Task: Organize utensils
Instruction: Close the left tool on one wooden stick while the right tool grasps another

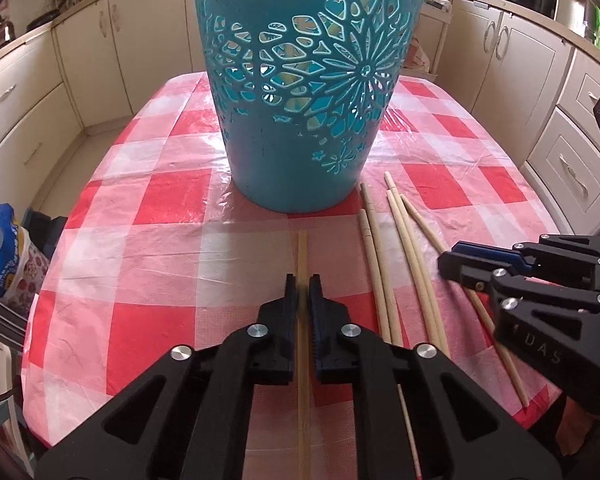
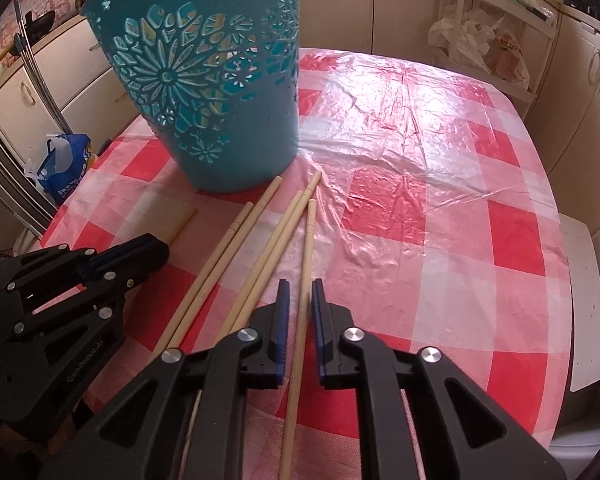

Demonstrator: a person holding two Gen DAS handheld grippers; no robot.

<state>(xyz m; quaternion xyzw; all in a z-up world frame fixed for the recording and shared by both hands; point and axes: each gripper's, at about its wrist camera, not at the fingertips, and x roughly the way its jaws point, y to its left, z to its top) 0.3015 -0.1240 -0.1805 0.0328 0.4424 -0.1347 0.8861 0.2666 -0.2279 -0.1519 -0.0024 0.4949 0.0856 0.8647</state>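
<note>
Left claw (image 1: 303,282) pinches a flat yellowish wooden stick (image 1: 303,248); right claw (image 2: 300,288) straddles a pale round chopstick (image 2: 306,260) (pads not touching), beside the teal perforated plastic basket (image 2: 220,120).

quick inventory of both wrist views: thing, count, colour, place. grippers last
basket: one, teal, cut-out flower pattern, upright at table's far middle
flat stick: one, yellowish, in front of basket, between left jaws
loose chopsticks: four, pale wood, side by side on cloth
single chopstick: one, pale wood, between right jaws
tablecloth: one, red-white check under clear plastic
cabinets: cream, around table
left gripper: black, shut on flat stick
right gripper: black, narrow gap, astride single chopstick
</note>
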